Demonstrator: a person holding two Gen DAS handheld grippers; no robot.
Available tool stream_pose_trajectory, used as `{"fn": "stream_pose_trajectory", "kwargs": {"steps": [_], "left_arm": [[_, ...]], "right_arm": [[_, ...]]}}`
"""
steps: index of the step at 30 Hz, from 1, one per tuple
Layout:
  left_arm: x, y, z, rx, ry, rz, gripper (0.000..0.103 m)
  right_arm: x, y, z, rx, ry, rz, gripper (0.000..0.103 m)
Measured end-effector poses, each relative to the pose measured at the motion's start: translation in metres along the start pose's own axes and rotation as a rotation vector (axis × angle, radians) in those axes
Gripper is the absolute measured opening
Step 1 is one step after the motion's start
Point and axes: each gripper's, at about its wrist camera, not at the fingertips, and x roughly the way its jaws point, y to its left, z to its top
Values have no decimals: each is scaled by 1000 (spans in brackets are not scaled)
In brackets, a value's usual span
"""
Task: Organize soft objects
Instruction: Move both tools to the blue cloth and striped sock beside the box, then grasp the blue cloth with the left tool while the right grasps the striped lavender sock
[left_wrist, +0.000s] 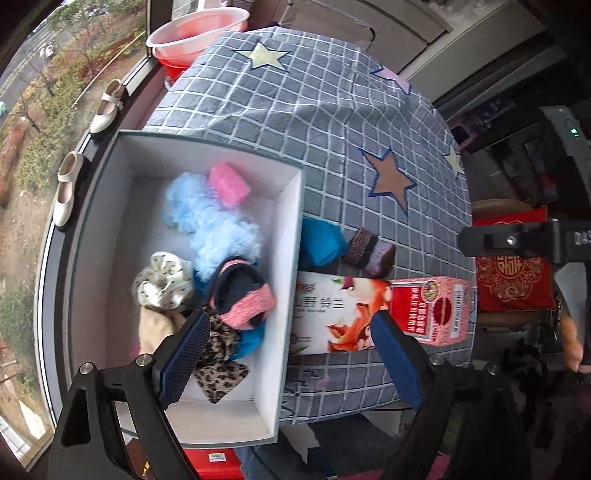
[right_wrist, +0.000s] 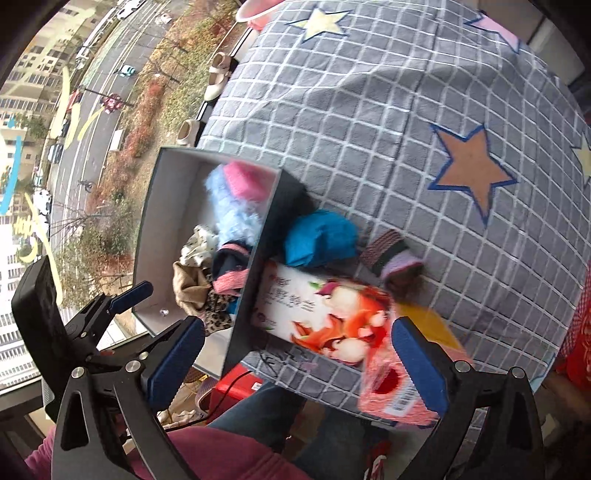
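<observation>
Star-print grid tablecloth (left_wrist: 332, 122) by a window; one box (left_wrist: 110, 229), two shoes (left_wrist: 107, 107); both grippers (left_wrist: 288, 332) (right_wrist: 299, 350) gape empty.

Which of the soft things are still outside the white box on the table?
Two: the bright blue cloth bundle against the white box wall, and the striped purple sock beside it. The rest lie inside.

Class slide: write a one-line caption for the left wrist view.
Open left gripper above a white box of soft items; blue cloth and striped sock remain on the checked tablecloth.
</observation>
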Motion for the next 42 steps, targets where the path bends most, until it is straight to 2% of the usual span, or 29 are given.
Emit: {"fn": "stream_pose_trajectory", "kwargs": {"steps": [3,7,8,9,19,22,24,27,29,30,35,39,42], "left_arm": [[10,-21,9,13,27,-12,91],[29,-46,18,62,69,40,91],[35,-51,21,74,79,55,91],[40,-56,24,84,90,72,91],[86,-80,42,128,156,178,91],[108,-83,48,133,191,194,91],[123,-86,53,136,211,203,91],[144,-90,58,133,242,238,91],[157,-92,59,128,271,266,91],[163,-93,60,124,286,281,91],[184,-92,64,119,343,333,91],[193,-89,67,112,360,384,91],[196,-90,74,119,363,393,91]], "right_arm": [[1,-47,14,67,40,-42,102],[28,-98,28,110,121,-42,102],[38,-106,32,178,97,-61,102],[48,-114,36,178,122,-55,102],[152,-125,80,48,355,50,102],[177,-129,83,4,410,-2,102],[181,-138,83,6,398,-49,102],[168,-163,81,98,314,-24,102],[160,-179,77,112,271,-89,102],[157,-187,75,125,264,-91,102],[145,-228,59,247,225,-52,102],[144,-243,43,261,206,-21,102],[144,-240,31,247,179,14,102]]}}
